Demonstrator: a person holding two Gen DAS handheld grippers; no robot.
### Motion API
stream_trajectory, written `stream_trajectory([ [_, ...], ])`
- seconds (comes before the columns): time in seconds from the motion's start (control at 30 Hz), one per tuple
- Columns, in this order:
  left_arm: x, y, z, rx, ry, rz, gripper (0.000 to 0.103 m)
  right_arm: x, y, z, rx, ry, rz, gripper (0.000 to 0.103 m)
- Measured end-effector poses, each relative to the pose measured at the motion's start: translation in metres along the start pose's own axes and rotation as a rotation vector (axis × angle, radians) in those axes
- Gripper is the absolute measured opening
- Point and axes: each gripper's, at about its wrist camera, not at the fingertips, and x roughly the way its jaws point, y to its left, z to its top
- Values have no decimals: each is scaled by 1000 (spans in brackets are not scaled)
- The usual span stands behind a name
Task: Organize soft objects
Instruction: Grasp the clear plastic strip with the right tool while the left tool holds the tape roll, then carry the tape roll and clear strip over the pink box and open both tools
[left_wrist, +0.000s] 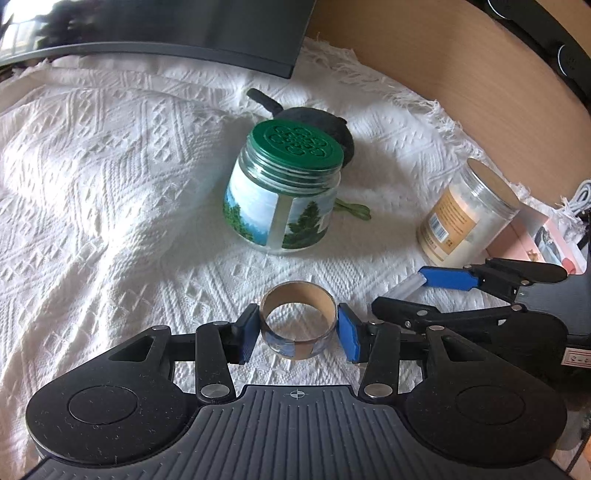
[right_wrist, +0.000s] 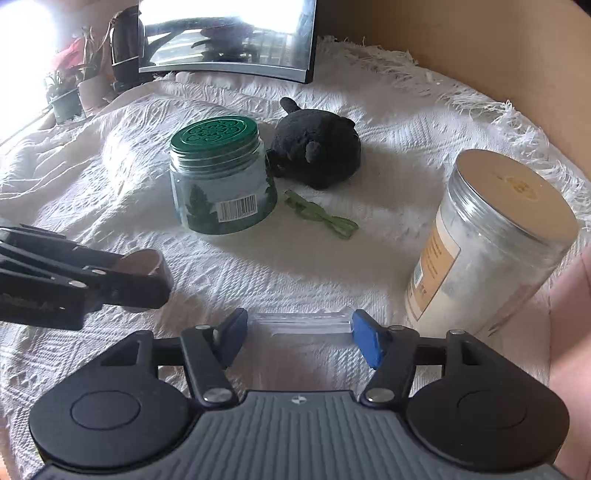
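A black plush toy (right_wrist: 316, 147) lies on the white knitted blanket (right_wrist: 110, 166), behind a green-lidded glass jar (right_wrist: 221, 177); it peeks out behind the jar in the left wrist view (left_wrist: 325, 120). My left gripper (left_wrist: 298, 332) is shut on a tape roll (left_wrist: 298, 321), its blue pads touching both sides. The roll also shows in the right wrist view (right_wrist: 146, 264). My right gripper (right_wrist: 299, 332) is shut on a clear plastic tube (right_wrist: 301, 321), held end to end; it shows in the left wrist view (left_wrist: 406, 288).
A tall clear jar (right_wrist: 491, 247) of white powder stands at the right. A small green plastic piece (right_wrist: 321, 216) lies in front of the plush. A monitor (right_wrist: 229, 37) stands at the back, plants (right_wrist: 66, 92) at far left, a wooden wall (right_wrist: 480, 44) on the right.
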Motion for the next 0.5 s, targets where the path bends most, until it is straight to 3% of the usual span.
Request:
stream_trajectory([
  [0.17, -17, -13, 12, 22, -73, -19, 50, -22, 1, 6, 10, -41, 18, 62],
  [0.3, -42, -29, 44, 56, -191, -42, 50, -62, 3, 23, -6, -138, 24, 62],
  [0.5, -53, -53, 87, 92, -275, -47, 50, -116, -3, 43, -10, -244, -10, 62],
])
